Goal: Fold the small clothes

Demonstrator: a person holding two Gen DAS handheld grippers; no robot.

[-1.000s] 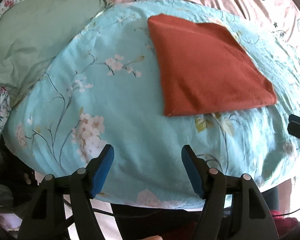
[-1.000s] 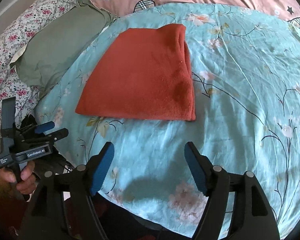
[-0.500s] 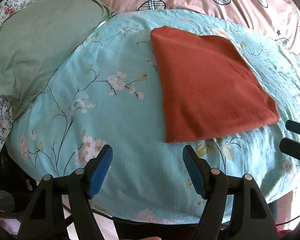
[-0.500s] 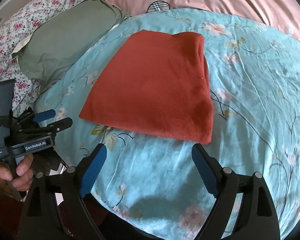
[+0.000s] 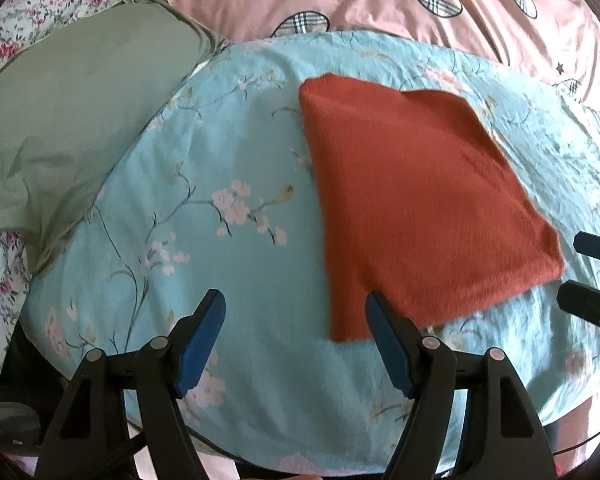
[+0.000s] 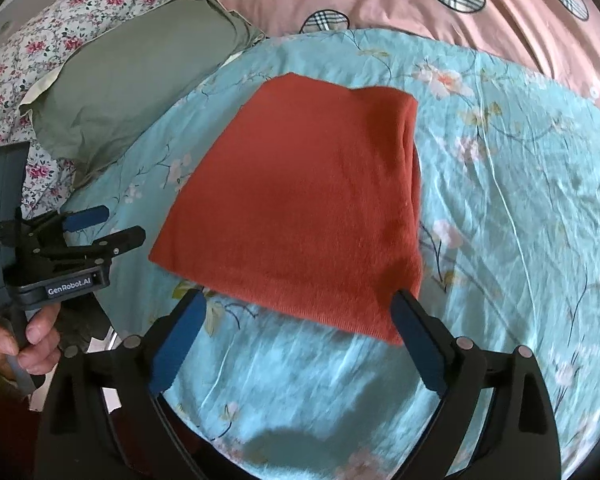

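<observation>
Tools first: the left tool (image 5: 294,342) has its two blue-padded fingers spread wide and holds nothing, and the right tool (image 6: 296,344) is spread just as wide and is also empty. In the left wrist view the right finger of the left tool overlaps the lower left corner of the red cloth (image 5: 416,204); in the right wrist view the right finger of the right tool overlaps the lower right corner. Whether the pads touch the cloth I cannot tell. I judge that each tool is placed at one near corner with the fingers open, so that both corners can be pinched for one more fold.

The red cloth lies flat and already folded in the middle of both frames, on the blue floral quilt (image 5: 204,208) of the bed. A green pillow (image 6: 140,80) is at the upper left, and a pink sheet (image 6: 380,0) runs along the top.

Compared with one second ago, both tools are closer to the cloth: then a strip of bare quilt separated the fingers from the near edge, and now this strip is gone. The cloth itself keeps the same shape and place, and the fingers are as wide open as before.
</observation>
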